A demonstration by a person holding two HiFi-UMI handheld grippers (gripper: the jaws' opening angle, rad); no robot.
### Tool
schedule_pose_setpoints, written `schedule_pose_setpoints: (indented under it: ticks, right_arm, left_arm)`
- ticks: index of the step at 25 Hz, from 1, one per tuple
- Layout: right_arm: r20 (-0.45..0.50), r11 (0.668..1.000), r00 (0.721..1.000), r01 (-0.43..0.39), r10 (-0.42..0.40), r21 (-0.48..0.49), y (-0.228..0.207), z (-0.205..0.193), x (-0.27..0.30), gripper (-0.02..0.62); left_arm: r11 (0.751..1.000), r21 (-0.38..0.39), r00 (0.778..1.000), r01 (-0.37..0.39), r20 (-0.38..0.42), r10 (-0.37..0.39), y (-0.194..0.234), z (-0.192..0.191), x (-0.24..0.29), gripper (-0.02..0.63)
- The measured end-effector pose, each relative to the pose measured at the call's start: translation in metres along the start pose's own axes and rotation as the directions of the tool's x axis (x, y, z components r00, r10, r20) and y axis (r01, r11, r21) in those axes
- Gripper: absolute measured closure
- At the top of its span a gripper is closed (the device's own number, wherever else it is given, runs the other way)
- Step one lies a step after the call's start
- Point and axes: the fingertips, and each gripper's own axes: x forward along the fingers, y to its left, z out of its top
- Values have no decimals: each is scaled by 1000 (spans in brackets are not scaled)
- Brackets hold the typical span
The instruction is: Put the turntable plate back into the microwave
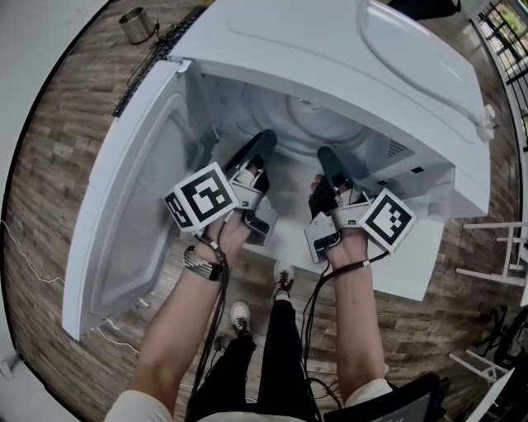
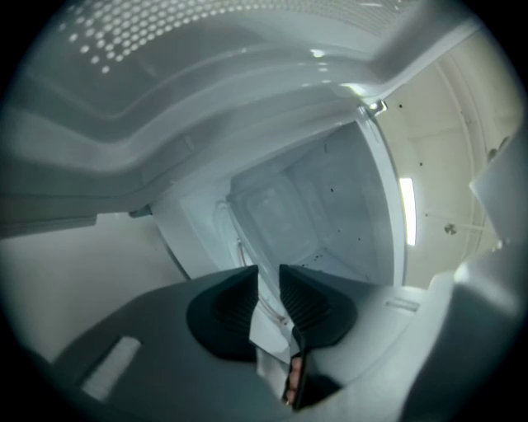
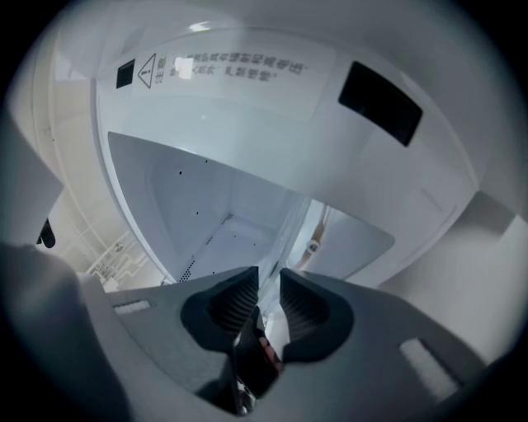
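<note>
The white microwave (image 1: pixel 355 49) stands with its door (image 1: pixel 124 214) swung open to the left. The clear glass turntable plate (image 1: pixel 307 114) is inside the cavity, its round rim faintly visible. My left gripper (image 1: pixel 266 138) and right gripper (image 1: pixel 324 153) both reach into the cavity at the plate's near edge. In the left gripper view the plate (image 2: pixel 330 214) runs as a translucent sheet into the narrow gap of the left gripper (image 2: pixel 268 270). In the right gripper view the plate's (image 3: pixel 214 198) rim passes between the pads of the right gripper (image 3: pixel 268 274). Both look shut on the rim.
A metal cup (image 1: pixel 136 25) and a black strip (image 1: pixel 157 58) lie at the upper left on the wooden floor (image 1: pixel 49 165). A white rack (image 1: pixel 503 247) stands at the right. The person's legs and shoes (image 1: pixel 283 278) are below the microwave's front.
</note>
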Motion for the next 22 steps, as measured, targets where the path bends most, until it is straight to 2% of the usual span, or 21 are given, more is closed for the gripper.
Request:
schedule_pose_setpoints:
  ticks: [3,8,13,15,22]
  right_arm:
    - [-1,1000,1000,-3,3,-9,1,1,0,520]
    - [-21,1000,1000,-5,5,18,0,-11,0,500]
    - [13,1000,1000,11,-12,17,-4,-6,-8,500]
    - [17,1000,1000,18,-18,12,-7,-5,-8,543]
    - [25,1000,1000,14,-14,2,-7,-1,-5,557]
  left_arm:
    - [1000,-1,1000,-25,-3,25,0,2,4,517]
    - [996,-68,996,-62,58,66,9,8,6,538]
    - [996,-69,995,-60,71,65,9,11,7,543]
    - [996,-67,994,-63,83,69,9,14,7,543]
    - [997,-32,993,-73,95,75,7,17,9,540]
